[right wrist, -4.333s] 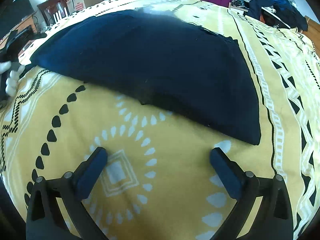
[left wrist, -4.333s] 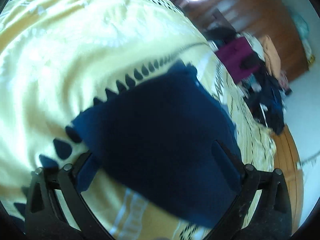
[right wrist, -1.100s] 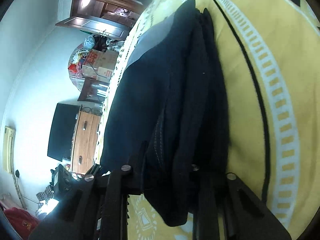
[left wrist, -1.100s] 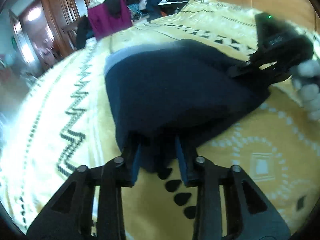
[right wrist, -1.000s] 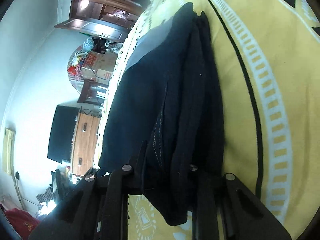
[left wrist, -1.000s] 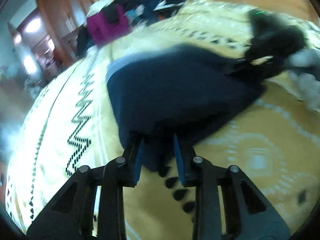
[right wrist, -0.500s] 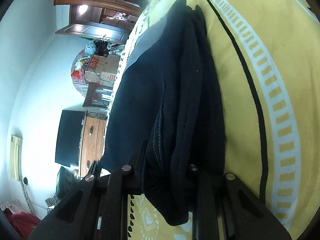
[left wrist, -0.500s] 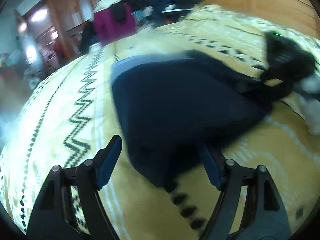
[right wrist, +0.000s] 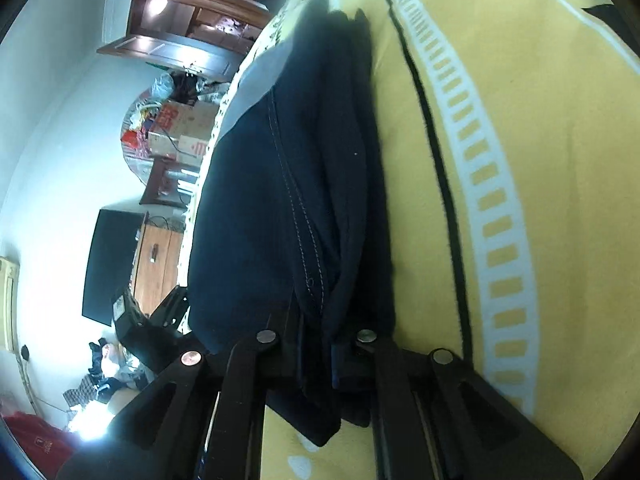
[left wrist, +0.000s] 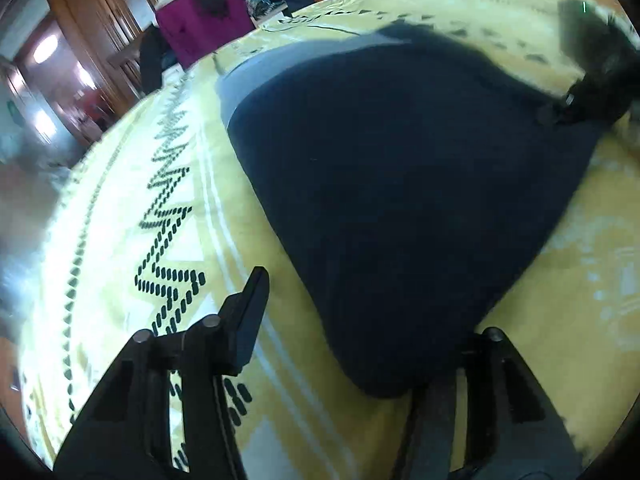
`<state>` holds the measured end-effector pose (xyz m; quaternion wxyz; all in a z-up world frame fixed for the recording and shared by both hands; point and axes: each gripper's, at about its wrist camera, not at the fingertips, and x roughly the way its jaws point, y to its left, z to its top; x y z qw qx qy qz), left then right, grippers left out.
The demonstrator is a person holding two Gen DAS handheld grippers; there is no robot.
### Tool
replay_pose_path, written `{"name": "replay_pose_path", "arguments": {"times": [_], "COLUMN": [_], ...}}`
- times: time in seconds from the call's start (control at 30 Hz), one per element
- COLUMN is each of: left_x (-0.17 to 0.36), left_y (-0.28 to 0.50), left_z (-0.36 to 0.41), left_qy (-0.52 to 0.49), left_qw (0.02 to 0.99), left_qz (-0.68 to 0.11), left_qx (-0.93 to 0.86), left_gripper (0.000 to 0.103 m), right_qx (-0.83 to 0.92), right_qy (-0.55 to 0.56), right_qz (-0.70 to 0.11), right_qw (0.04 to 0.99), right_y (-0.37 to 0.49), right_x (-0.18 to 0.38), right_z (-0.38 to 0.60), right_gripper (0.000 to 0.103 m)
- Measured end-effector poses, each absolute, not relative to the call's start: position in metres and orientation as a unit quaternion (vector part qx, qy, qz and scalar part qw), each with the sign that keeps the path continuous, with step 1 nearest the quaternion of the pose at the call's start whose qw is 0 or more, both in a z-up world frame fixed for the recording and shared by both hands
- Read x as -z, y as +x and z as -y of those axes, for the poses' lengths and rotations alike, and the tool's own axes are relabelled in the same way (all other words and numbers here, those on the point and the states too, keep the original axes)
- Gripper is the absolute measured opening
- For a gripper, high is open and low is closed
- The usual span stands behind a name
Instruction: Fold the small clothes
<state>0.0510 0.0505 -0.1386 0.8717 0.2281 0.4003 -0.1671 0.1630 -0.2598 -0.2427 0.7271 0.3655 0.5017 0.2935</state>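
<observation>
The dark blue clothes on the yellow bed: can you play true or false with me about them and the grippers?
1. The right gripper is shut on the dark blue garment. True.
2. The left gripper is squeezed tight on the garment. False: its fingers stand apart.
3. The garment lies on a yellow patterned bedspread. True.
4. The garment is bright red. False: it is dark blue.

A home bedroom: patterned yellow bedspread, wooden wardrobe, clothes pile, wall television.
</observation>
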Motion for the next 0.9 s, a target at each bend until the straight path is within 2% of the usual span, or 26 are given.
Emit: {"name": "replay_pose_path", "arguments": {"times": [0.07, 0.27, 0.37, 0.43, 0.47, 0.53, 0.57, 0.6, 0.67, 0.7, 0.77, 0.83, 0.9], "left_x": [0.129, 0.076, 0.055, 0.074, 0.108, 0.155, 0.151, 0.145, 0.132, 0.117, 0.083, 0.058, 0.057], "left_y": [0.041, -0.006, 0.023, 0.049, 0.059, 0.065, 0.068, 0.072, 0.074, 0.071, 0.076, 0.099, 0.139], "left_z": [-0.061, -0.089, -0.074, -0.049, -0.033, -0.037, -0.043, -0.048, -0.058, -0.062, -0.070, -0.070, -0.057], "left_qy": [0.191, 0.108, 0.099, 0.116, 0.158, 0.169, 0.148, 0.128, 0.087, 0.074, 0.050, 0.047, 0.071], "left_qw": [0.870, 0.901, 0.922, 0.904, 0.878, 0.864, 0.867, 0.861, 0.861, 0.866, 0.891, 0.911, 0.914], "left_qz": [-0.415, -0.368, -0.304, -0.320, -0.371, -0.411, -0.413, -0.429, -0.431, -0.420, -0.367, -0.316, -0.303], "left_qx": [0.183, 0.204, 0.220, 0.258, 0.257, 0.236, 0.237, 0.239, 0.256, 0.262, 0.264, 0.262, 0.261], "left_gripper": [0.052, 0.052, 0.060, 0.061, 0.062, 0.075, 0.076, 0.076, 0.065, 0.056, 0.057, 0.067, 0.067], "right_qx": [-0.299, -0.311, -0.314, -0.314, -0.314, -0.319, -0.321, -0.322, -0.325, -0.327, -0.328, -0.328, -0.328], "right_qy": [0.368, 0.373, 0.370, 0.369, 0.368, 0.371, 0.368, 0.367, 0.370, 0.371, 0.371, 0.371, 0.371], "right_qz": [-0.494, -0.477, -0.473, -0.472, -0.471, -0.471, -0.471, -0.470, -0.468, -0.466, -0.463, -0.461, -0.460], "right_qw": [0.728, 0.733, 0.736, 0.737, 0.737, 0.734, 0.735, 0.735, 0.734, 0.734, 0.735, 0.736, 0.737], "right_y": [0.160, 0.157, 0.157, 0.157, 0.157, 0.157, 0.157, 0.157, 0.157, 0.157, 0.156, 0.156, 0.155], "right_x": [0.243, 0.248, 0.245, 0.243, 0.242, 0.243, 0.244, 0.245, 0.245, 0.245, 0.245, 0.245, 0.245], "right_z": [0.261, 0.263, 0.260, 0.258, 0.258, 0.257, 0.258, 0.260, 0.260, 0.260, 0.260, 0.259, 0.258], "right_gripper": [0.008, 0.005, 0.005, 0.005, 0.005, 0.004, 0.004, 0.004, 0.004, 0.004, 0.004, 0.004, 0.004]}}
